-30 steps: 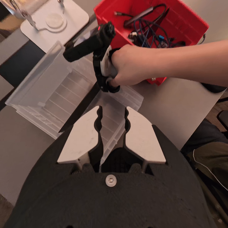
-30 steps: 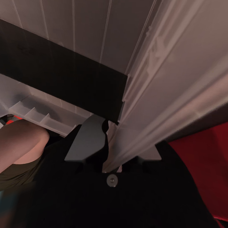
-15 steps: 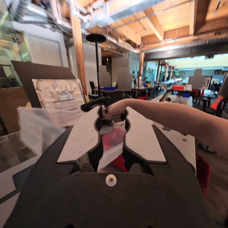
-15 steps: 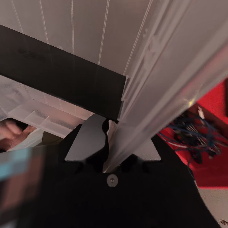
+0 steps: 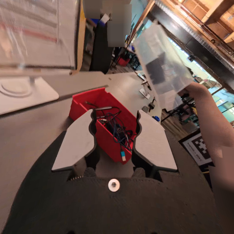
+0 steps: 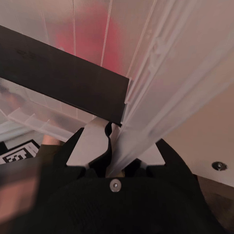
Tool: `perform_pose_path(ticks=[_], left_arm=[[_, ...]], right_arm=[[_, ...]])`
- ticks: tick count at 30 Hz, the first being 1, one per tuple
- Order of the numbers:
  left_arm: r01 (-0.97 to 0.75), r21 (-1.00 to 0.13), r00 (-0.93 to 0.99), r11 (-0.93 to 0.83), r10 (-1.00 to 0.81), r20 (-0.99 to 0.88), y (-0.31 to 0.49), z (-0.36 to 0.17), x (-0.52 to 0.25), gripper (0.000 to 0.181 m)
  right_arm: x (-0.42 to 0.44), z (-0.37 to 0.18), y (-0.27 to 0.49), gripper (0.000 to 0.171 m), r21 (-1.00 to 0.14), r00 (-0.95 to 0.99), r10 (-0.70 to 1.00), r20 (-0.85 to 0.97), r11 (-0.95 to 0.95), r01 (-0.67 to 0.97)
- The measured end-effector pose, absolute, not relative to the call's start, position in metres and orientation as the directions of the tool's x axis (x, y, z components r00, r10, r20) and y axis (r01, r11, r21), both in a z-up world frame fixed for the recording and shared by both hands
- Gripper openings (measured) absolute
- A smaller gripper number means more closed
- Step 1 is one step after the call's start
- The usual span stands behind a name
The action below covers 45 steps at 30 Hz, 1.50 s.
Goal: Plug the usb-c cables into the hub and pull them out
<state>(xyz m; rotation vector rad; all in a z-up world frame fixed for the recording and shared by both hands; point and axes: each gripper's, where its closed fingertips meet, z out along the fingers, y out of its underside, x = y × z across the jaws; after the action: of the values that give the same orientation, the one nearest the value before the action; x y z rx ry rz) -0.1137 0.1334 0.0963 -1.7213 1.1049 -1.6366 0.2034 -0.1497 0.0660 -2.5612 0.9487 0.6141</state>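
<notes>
In the left wrist view a red bin [image 5: 87, 108] stands on the grey table [image 5: 25, 136]. It holds a grey hub [image 5: 103, 108], a tangle of dark cables [image 5: 119, 131] and a teal-tipped plug [image 5: 122, 155] hanging over its near rim. My left gripper [image 5: 115, 112] is open and empty, just in front of and above the bin. My right gripper [image 6: 114, 126] is shut on the wall of a clear plastic bin [image 6: 158, 88] with a black divider [image 6: 63, 81]. The clear bin [image 5: 162, 65] is held up in the air at the right.
A monitor [image 5: 35, 31] on a white stand base [image 5: 19, 91] is at the left back. A black-and-white marker card [image 5: 198, 149] lies at the table's right edge and also shows in the right wrist view [image 6: 19, 155]. The person's forearm [image 5: 215, 126] crosses the right side.
The clear bin's wall has left my left gripper, which opened wider and swung down to face the red bin. My right gripper lifted the clear bin up and to the right.
</notes>
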Motion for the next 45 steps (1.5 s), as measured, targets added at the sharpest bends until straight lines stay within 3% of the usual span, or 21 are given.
perform_pose_path(ticks=[4,10,15,22,24,27,30,38,45], left_arm=[[-0.322,-0.676,-0.041,-0.663,-0.703,0.710,0.136,0.022,-0.059,0.053],[-0.450,-0.608,0.049,-0.654,-0.698,0.715,0.127,-0.043,-0.030,0.056],[-0.368,-0.681,0.115,-0.633,-0.758,0.643,0.138,-0.044,-0.011,0.059],[-0.518,-0.679,0.156,-0.521,-0.838,0.524,0.118,-0.069,0.004,0.067],[-0.576,-0.676,0.208,-0.461,-0.882,0.424,0.120,-0.082,0.002,0.079],[-0.594,-0.670,0.213,-0.445,-0.890,0.403,0.118,-0.080,0.000,0.068],[-0.631,-0.655,0.098,-0.417,-0.879,0.466,0.098,-0.073,-0.002,0.025],[-0.772,-0.569,0.090,-0.283,-0.935,0.343,0.130,-0.072,-0.058,0.024],[-0.819,-0.483,0.214,-0.310,-0.946,0.243,0.199,-0.071,-0.148,0.018]], right_arm=[[0.250,0.015,-0.217,0.009,-0.159,0.594,-0.636,-0.492,-0.605,-0.780],[0.278,-0.066,-0.279,0.010,-0.090,0.521,-0.723,-0.453,-0.545,-0.834],[0.285,-0.112,-0.302,0.010,-0.014,0.560,-0.735,-0.382,-0.601,-0.799],[0.287,-0.136,-0.292,0.010,0.004,0.621,-0.700,-0.353,-0.664,-0.748],[0.287,-0.137,-0.289,0.010,0.003,0.636,-0.692,-0.342,-0.678,-0.735],[0.284,-0.137,-0.286,0.010,0.009,0.658,-0.683,-0.317,-0.696,-0.718],[0.282,-0.137,-0.284,0.010,0.021,0.688,-0.672,-0.275,-0.720,-0.694],[0.265,-0.143,-0.253,0.013,0.079,0.731,-0.626,-0.270,-0.771,-0.632],[0.247,-0.148,-0.212,0.013,0.117,0.825,-0.504,-0.254,-0.863,-0.491]])
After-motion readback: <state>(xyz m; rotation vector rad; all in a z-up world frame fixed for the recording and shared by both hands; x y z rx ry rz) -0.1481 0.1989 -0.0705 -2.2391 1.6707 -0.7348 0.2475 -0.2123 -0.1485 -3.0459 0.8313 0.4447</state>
